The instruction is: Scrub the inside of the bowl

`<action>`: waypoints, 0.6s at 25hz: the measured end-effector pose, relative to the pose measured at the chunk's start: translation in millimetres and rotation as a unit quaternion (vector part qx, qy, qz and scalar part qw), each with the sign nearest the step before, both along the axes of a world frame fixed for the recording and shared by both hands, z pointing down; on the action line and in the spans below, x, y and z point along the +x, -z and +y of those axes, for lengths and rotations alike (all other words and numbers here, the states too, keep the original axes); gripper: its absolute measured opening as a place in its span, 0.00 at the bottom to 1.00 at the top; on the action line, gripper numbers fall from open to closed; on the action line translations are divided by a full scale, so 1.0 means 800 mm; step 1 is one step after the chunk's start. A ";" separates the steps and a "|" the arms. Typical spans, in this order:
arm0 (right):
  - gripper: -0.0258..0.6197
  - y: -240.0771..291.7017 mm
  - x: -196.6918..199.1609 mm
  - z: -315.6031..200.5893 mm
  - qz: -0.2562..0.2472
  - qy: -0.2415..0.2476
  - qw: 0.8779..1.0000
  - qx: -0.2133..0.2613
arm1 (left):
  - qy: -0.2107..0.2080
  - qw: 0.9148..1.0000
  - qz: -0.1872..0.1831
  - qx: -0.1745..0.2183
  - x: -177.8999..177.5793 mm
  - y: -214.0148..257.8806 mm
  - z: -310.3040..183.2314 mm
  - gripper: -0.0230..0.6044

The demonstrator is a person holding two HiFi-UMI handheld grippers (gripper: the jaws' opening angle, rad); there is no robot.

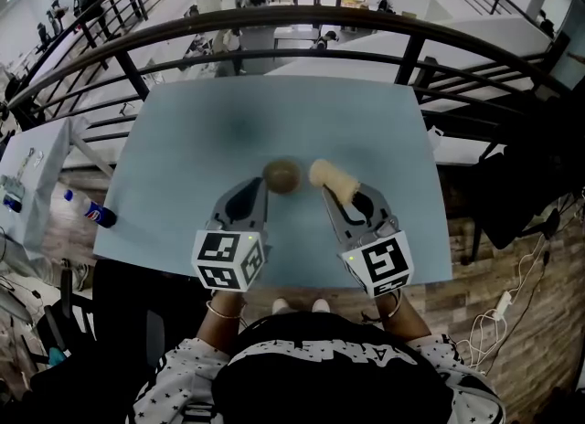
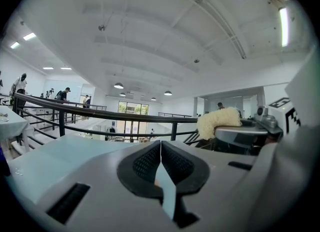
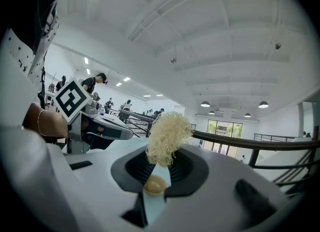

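Note:
A small brown bowl (image 1: 281, 175) sits near the middle of the pale blue table (image 1: 274, 102). My left gripper (image 1: 263, 183) (image 2: 160, 148) is shut, its tips right at the bowl's left rim; I cannot tell whether they pinch it. My right gripper (image 1: 326, 192) (image 3: 164, 160) is shut on a cream, fibrous scrubber (image 1: 333, 180) (image 3: 167, 133), which sticks out past the jaws just right of the bowl. The left gripper view shows the scrubber (image 2: 218, 121) off to the right. A small tan round shape (image 3: 154, 185) shows in the gap under the scrubber.
A black railing (image 1: 274, 25) runs behind the table's far edge. A plastic bottle (image 1: 90, 212) with a blue cap lies on a lower table to the left. Cables (image 1: 512, 294) trail on the wooden floor at the right. People stand on the floor beyond the railing.

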State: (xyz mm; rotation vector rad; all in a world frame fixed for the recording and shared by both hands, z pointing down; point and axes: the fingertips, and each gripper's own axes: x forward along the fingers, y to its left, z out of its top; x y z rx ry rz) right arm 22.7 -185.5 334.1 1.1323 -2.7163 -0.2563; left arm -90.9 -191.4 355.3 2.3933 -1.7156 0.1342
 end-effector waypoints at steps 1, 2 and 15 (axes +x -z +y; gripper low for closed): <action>0.13 0.000 0.000 0.000 0.001 0.000 1.000 -0.001 | 0.000 1.000 0.000 0.000 0.000 0.000 0.000 0.07; 0.13 -0.001 0.000 0.000 0.001 -0.001 1.000 -0.002 | 0.000 1.000 0.000 0.000 0.000 0.000 0.000 0.07; 0.13 -0.001 -0.006 0.007 0.012 0.002 1.000 -0.003 | -0.001 1.000 0.005 0.001 -0.001 0.000 0.005 0.07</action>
